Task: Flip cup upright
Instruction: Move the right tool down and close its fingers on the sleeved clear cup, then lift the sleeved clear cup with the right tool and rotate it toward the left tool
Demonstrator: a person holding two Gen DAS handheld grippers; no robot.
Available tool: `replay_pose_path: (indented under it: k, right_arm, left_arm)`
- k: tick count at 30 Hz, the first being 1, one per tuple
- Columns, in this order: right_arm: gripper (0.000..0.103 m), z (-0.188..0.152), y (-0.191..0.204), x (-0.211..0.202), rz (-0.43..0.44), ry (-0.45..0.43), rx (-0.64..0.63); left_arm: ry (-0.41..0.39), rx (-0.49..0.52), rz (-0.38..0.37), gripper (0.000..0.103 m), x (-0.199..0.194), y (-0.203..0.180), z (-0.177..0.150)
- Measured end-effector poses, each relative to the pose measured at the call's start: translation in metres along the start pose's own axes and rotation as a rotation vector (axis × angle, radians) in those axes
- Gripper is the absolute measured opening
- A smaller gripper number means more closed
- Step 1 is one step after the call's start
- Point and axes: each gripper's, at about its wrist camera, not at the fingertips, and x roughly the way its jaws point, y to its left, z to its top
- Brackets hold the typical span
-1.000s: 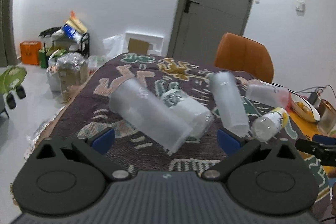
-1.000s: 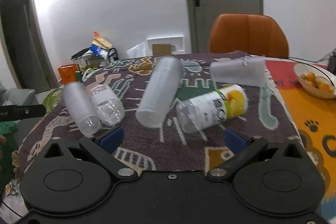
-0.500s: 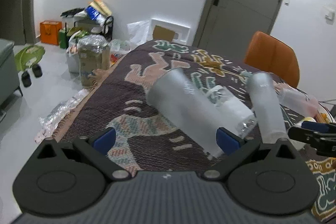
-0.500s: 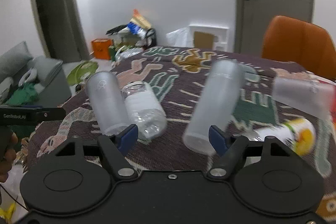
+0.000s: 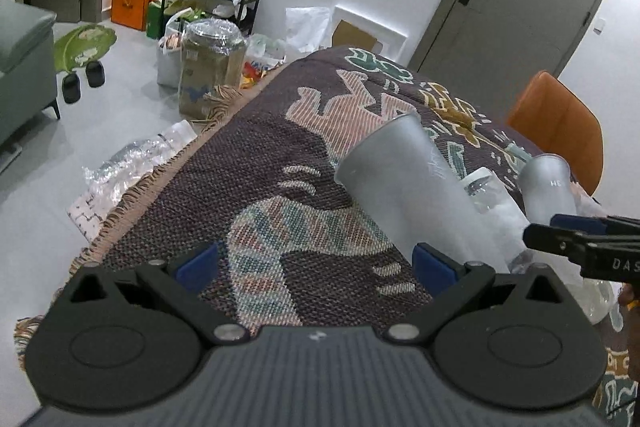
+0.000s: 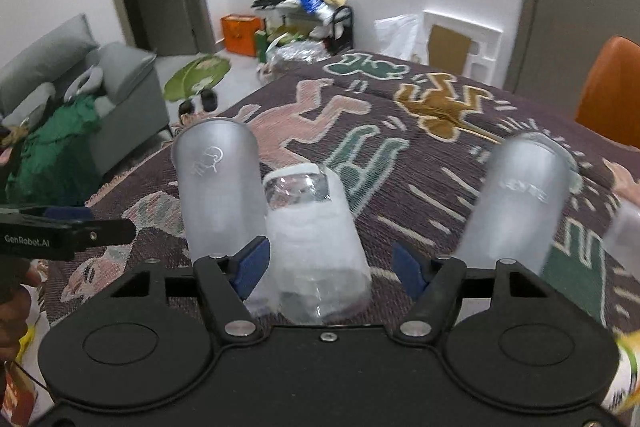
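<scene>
Lying on its side near the left edge of the surface (image 5: 304, 155), draped in a dark woven cloth with pink, green and ochre figures: a tall frosted translucent plastic cup (image 5: 404, 195) (image 6: 218, 187), base toward the far end, a small printed logo on its wall. Nothing visible inside. Touching its right flank, a clear plastic jar with a white label (image 6: 316, 231) (image 5: 490, 199), also on its side, seemingly empty. Well apart to the right, a second frosted cup (image 6: 516, 203) (image 5: 546, 187), likewise tipped over, blurred in the right wrist view.

Left hand-held gripper (image 5: 316, 263): blue-padded fingers spread wide over bare cloth, pinching nothing, the right pad just beside the near end of the first cup. Right hand-held gripper (image 6: 332, 267): fingers spread, jar lying between them, the left pad close against the cup and jar; contact not certain.

Only in the left wrist view: floor clutter beyond the surface's left edge, including crumpled clear plastic wrap (image 5: 132, 159), and the right gripper's tip entering from the right. Only in the right wrist view: a grey sofa (image 6: 80, 83) with green fabric on it, the cup's logo, and the left gripper's tip entering at the left.
</scene>
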Motion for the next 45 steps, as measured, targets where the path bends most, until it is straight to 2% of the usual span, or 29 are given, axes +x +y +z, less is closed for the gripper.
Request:
replay_pose_path:
  k: [8, 9, 10, 13, 23, 30, 45]
  right_arm:
    - [0.069, 0.013, 0.006, 0.030, 0.040, 0.086, -0.058]
    - [0.068, 0.013, 0.005, 0.034, 0.033, 0.103, -0.065]
    - [0.061, 0.012, 0.003, 0.039, 0.033, 0.128, -0.060]
    - [0.059, 0.011, 0.001, 0.039, 0.046, 0.125, -0.064]
    - [0.058, 0.010, 0.001, 0.002, 0.025, 0.059, -0.075]
    - [0.058, -0.003, -0.001, -0.032, 0.019, 0.025, -0.058]
    - [0.058, -0.074, 0.005, -0.075, 0.013, 0.034, 0.032]
  left_arm:
    - [0.006, -0.028, -0.008, 0.102, 0.009, 0.004, 0.002]
    - [0.007, -0.028, -0.010, 0.102, 0.009, 0.005, 0.001]
    - [0.010, -0.029, -0.009, 0.102, 0.009, 0.005, 0.001]
    - [0.012, -0.032, -0.006, 0.102, 0.008, 0.006, 0.000]
    - [-0.011, -0.037, -0.004, 0.102, -0.007, -0.001, -0.005]
    - [-0.020, -0.017, -0.034, 0.102, -0.024, -0.016, -0.016]
    - [0.030, 0.054, -0.102, 0.102, -0.043, -0.048, -0.054]
